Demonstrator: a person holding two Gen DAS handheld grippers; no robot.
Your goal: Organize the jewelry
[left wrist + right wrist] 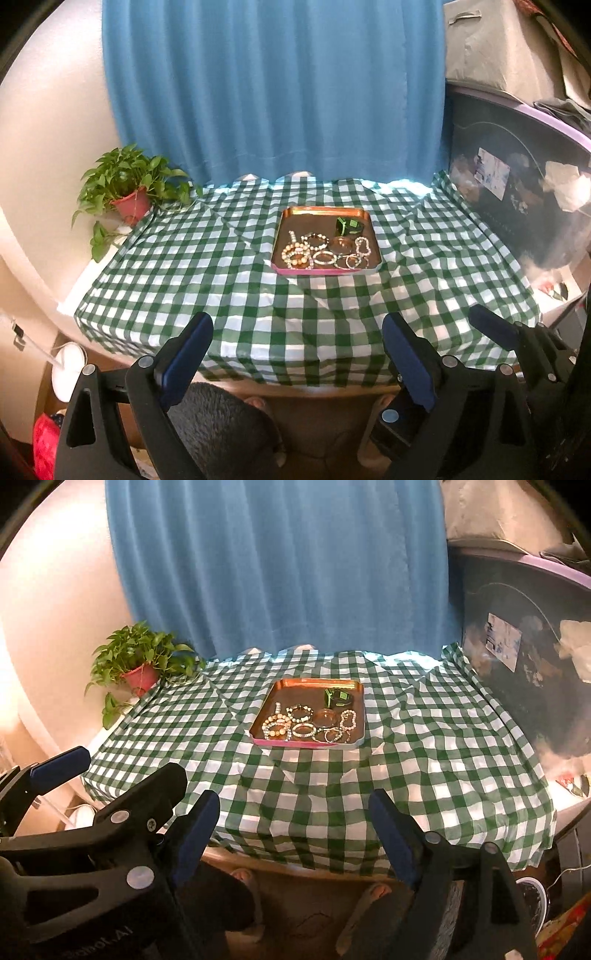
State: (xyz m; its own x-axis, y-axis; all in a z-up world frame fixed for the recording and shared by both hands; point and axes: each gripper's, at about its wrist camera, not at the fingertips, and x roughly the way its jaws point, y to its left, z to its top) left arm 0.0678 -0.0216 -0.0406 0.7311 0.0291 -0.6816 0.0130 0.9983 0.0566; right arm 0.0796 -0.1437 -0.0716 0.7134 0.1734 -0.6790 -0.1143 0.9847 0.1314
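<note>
A copper tray with a pink front rim (pixel 317 271) (pixel 306 743) sits at the middle back of a table under a green-and-white checked cloth (pixel 221 280) (pixel 424 760). In it lie several beaded bracelets (pixel 297 255) (pixel 279 728), thin bangles (pixel 351 261) (pixel 334 734) and a small green box (pixel 349 226) (pixel 337 698). My left gripper (pixel 297 334) is open and empty, held before the table's near edge, far from the tray. My right gripper (pixel 295 810) is open and empty, also short of the table. Each gripper shows at the edge of the other's view.
A potted green plant (pixel 131 184) (pixel 142 661) stands at the table's back left. A blue curtain (pixel 273 85) hangs behind. A dark plastic bin (pixel 517 192) (pixel 524 657) stands to the right. My feet (pixel 365 893) and the floor show below the table edge.
</note>
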